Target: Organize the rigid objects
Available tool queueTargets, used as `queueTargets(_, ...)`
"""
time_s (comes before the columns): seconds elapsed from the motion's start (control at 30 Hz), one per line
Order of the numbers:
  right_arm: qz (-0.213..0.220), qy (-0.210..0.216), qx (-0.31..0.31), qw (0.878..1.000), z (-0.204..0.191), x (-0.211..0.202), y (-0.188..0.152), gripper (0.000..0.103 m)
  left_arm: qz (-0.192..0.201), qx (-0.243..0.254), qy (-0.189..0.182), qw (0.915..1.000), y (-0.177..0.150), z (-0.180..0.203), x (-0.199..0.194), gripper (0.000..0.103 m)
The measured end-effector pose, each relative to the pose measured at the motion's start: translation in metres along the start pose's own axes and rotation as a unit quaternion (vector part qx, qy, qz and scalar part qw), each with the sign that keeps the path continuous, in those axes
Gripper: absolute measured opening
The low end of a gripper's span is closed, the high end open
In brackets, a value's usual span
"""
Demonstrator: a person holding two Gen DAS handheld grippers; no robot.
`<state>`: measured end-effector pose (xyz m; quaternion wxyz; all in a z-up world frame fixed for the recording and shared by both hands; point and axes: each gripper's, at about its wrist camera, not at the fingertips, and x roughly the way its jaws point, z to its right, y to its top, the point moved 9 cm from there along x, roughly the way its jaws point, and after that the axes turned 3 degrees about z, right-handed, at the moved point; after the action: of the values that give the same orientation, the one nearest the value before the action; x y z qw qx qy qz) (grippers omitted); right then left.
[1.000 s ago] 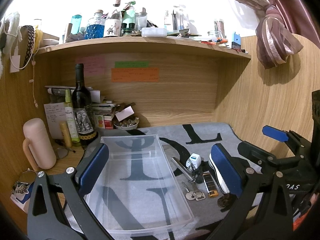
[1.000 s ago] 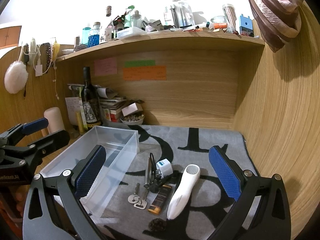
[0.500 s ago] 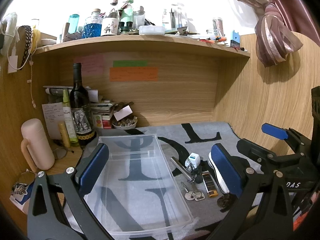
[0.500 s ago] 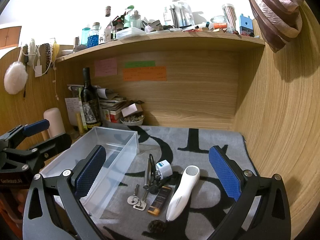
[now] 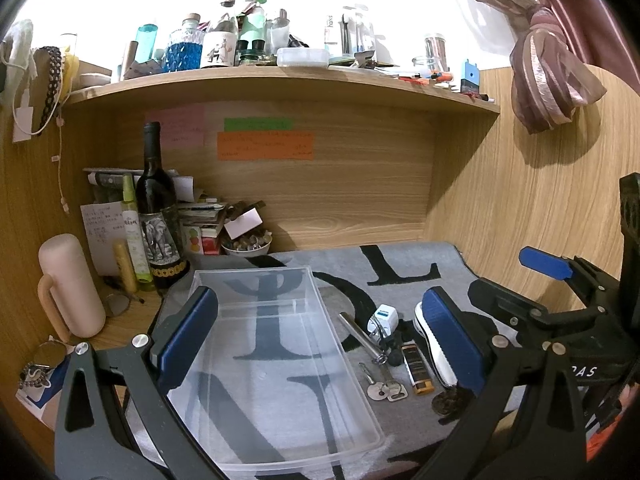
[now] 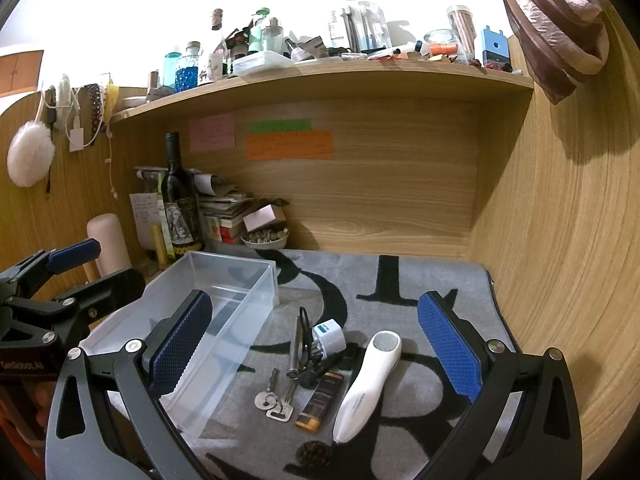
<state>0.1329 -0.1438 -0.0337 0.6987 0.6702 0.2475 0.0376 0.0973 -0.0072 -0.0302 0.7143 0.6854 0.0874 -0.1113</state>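
A clear plastic bin [image 5: 280,360] [image 6: 224,312] lies empty on the grey lettered mat [image 6: 400,280]. Right of it sit small items: a white handheld device [image 6: 366,384], a white plug adapter [image 6: 329,335] [image 5: 383,316], a metal rod [image 5: 362,338] [image 6: 295,346], two keys [image 6: 272,402] [image 5: 384,388], a brown lighter [image 6: 320,404] [image 5: 416,368] and a pine cone [image 6: 314,454] [image 5: 446,402]. My left gripper [image 5: 320,340] is open above the bin. My right gripper [image 6: 316,360] is open over the small items, holding nothing.
A wine bottle [image 5: 156,216], a pink flask [image 5: 72,286], stacked books [image 5: 200,220] and a bowl of pebbles [image 5: 247,243] crowd the back left corner. A cluttered shelf [image 5: 280,76] runs overhead. Wooden walls close the back and right.
Both views have shifted only slightly; the objects on the mat have not moved and both grippers stay open.
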Motion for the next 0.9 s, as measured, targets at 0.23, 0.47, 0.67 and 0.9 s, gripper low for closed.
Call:
queueTargets(0.23,0.000,0.000,0.000,1.000,0.000,0.000,0.000,0.103,-0.001,-0.001,0.001,1.0000,-0.001,-0.001,0.001,0.103)
queueTargets(0.47,-0.001,0.001,-0.002,1.000,-0.001,0.001,0.000,0.103,-0.021,-0.021,-0.010,0.9995,-0.007,-0.006,0.007,0.103)
queueTargets(0.67,-0.005,-0.005,-0.011,1.000,-0.002,0.008,-0.004,0.103,-0.030,-0.015,-0.016,0.9993,-0.006,-0.013,0.009,0.100)
queueTargets(0.9,-0.015,-0.006,-0.018,1.000,0.004,0.018,-0.005,0.102,-0.061,0.006,0.013,0.9981,-0.004,-0.042,0.016,0.082)
